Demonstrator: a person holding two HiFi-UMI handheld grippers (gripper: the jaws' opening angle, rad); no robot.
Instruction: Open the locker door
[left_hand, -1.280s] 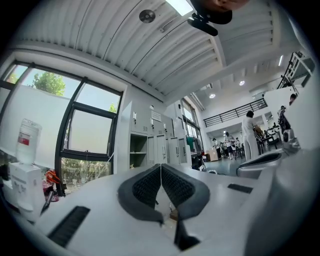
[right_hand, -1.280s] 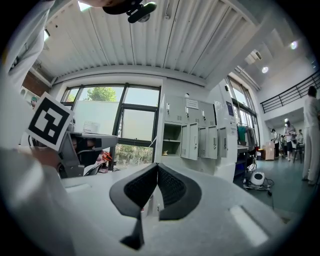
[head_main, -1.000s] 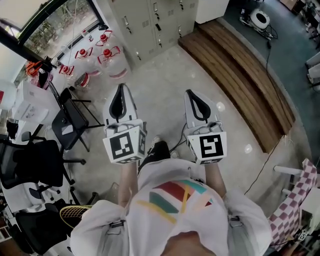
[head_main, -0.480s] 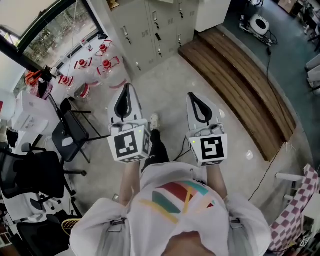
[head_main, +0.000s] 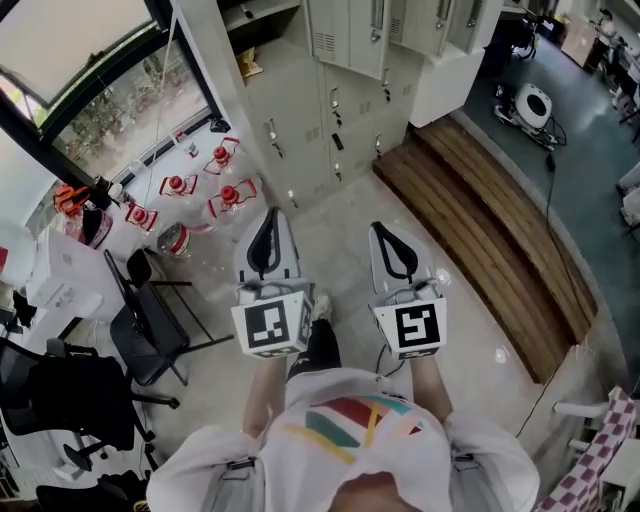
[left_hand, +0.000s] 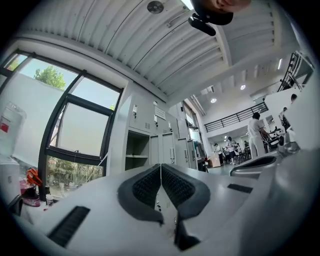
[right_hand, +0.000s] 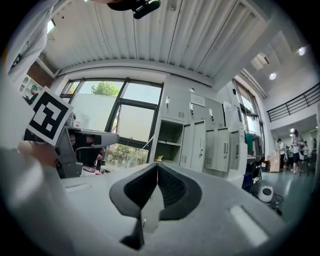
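A bank of grey lockers (head_main: 350, 70) stands ahead against the wall, its doors with small handles. They also show in the left gripper view as lockers (left_hand: 167, 147) and in the right gripper view as lockers (right_hand: 205, 145). One compartment at the left end (right_hand: 167, 145) is open, with a shelf inside. My left gripper (head_main: 270, 214) and right gripper (head_main: 384, 229) are held side by side at chest height, well short of the lockers. Both have their black pads pressed together with nothing between them, as the left gripper (left_hand: 160, 166) and right gripper (right_hand: 157, 166) show up close.
Several water jugs (head_main: 205, 190) lie by the window on the left. Black chairs (head_main: 150, 320) stand at the lower left. A raised wooden platform (head_main: 480, 220) runs along the right. A round white device (head_main: 532, 102) sits on the dark floor. People (left_hand: 256, 131) stand far off.
The whole view has shifted toward the lockers, which now show larger and nearer. Both grippers stay shut and level in front of the person.
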